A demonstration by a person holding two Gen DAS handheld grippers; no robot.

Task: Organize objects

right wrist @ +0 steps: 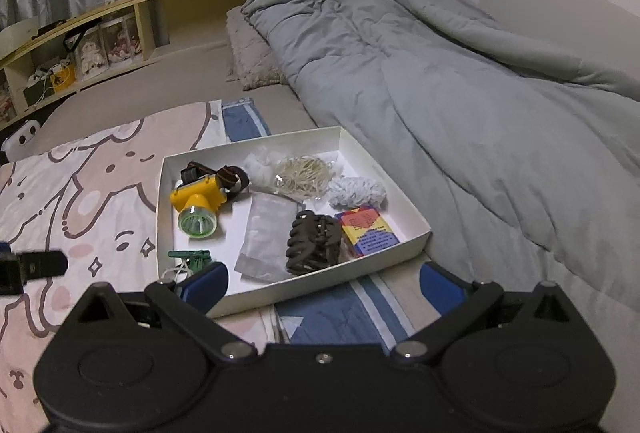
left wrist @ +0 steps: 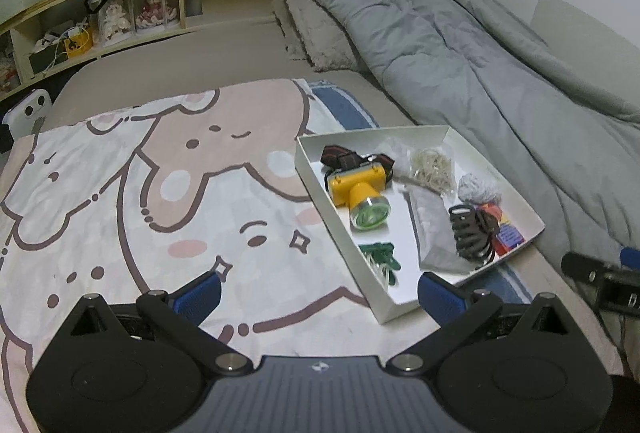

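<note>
Our left gripper (left wrist: 318,293) and right gripper (right wrist: 322,283) both hang spread wide with nothing between the fingers, just short of the white box (right wrist: 416,221). Inside it lies the yellow headlamp (right wrist: 198,203), far-left corner, long axis roughly along the box's left wall, lens toward us.

Matt white cardboard tray (right wrist: 416,223) holds a glossy yellow plastic headlamp (right wrist: 198,199).

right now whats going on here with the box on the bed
A person holds two grippers over a bed, tidying small items. Both the left gripper and right gripper are open and hold nothing. The white box on the cartoon blanket already contains a yellow headlamp, brown hair claw, card pack and rubber bands.
</note>
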